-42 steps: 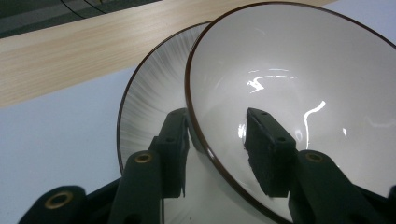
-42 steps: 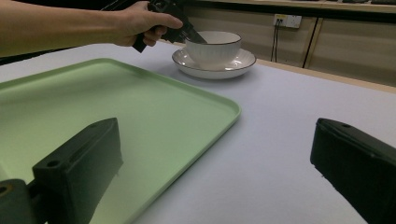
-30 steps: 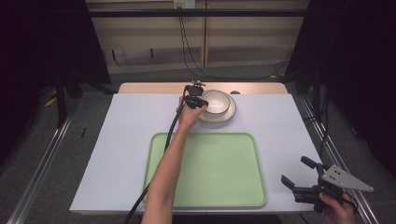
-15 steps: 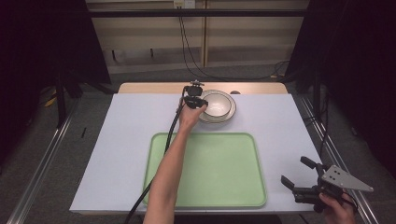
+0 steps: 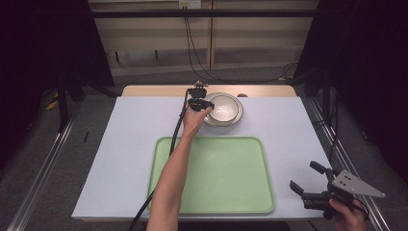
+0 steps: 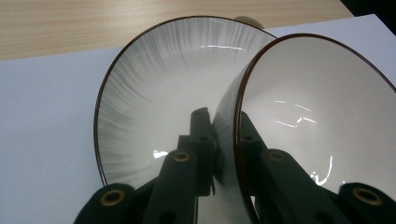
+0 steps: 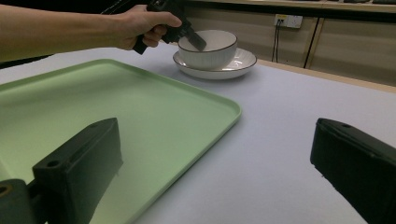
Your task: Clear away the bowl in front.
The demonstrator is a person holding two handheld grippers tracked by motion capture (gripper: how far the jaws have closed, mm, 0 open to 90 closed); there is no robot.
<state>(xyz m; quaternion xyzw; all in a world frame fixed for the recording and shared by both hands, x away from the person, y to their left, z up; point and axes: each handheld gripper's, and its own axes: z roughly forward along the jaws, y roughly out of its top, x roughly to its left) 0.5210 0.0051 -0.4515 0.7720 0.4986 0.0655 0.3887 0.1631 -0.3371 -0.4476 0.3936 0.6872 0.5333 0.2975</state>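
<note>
At the far middle of the desk, a white bowl sits in a white plate, just beyond the green tray. The left gripper has its jaws closed on the bowl's near-left rim, one inside and one outside the wall. Near the desk's right front corner, the right gripper is held off the tray, jaws spread wide with nothing between them.
</note>
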